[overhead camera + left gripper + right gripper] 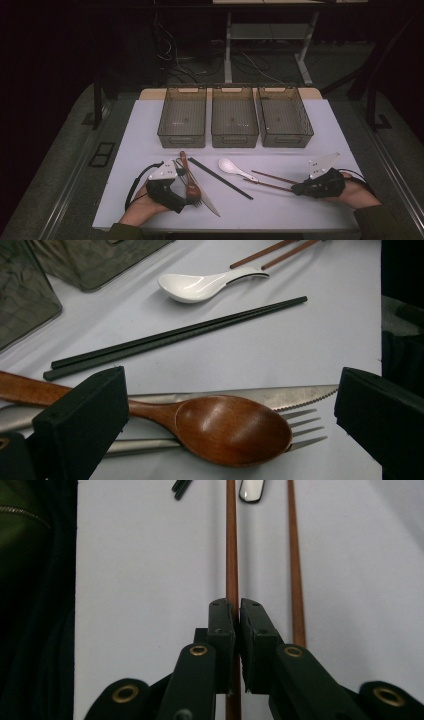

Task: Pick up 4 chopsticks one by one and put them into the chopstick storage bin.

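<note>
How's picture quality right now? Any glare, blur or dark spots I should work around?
High view: room around the table is dark, detail soft. Left gripper view: sharp, with glare on the wooden spoon and white spoon. Right gripper view: right gripper clamps one brown chopstick; near jaws slightly soft, left edge black.

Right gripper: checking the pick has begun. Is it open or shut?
Shut. In the right gripper view, the right gripper has its jaws pressed on one brown chopstick; the other chopstick lies free beside it.
</note>
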Available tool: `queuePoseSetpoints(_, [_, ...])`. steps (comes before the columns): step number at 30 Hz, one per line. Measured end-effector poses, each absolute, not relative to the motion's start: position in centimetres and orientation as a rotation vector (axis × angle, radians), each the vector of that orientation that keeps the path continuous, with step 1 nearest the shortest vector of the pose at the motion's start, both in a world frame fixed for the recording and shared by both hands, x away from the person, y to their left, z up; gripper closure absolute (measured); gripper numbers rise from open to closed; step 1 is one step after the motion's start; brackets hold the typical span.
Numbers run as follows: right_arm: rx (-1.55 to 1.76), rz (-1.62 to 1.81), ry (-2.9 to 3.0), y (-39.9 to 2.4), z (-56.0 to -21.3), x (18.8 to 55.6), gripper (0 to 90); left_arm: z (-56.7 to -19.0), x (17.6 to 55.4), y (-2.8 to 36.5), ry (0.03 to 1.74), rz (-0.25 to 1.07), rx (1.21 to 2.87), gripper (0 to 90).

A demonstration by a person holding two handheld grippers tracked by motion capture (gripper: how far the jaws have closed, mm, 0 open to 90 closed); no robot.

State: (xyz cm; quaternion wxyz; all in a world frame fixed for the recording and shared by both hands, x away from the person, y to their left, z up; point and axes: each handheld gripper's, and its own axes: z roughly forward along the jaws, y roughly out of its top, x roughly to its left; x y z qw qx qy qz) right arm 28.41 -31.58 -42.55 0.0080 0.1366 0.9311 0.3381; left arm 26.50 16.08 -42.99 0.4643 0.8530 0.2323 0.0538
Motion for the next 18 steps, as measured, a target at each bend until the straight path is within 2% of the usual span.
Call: queuePoseSetpoints(18, [0.631, 1.166, 2.769, -31.2, -40.9, 29.5, 83.8, -43.9, 26.6, 16.4, 0.599, 0.154, 2.072, 0.2])
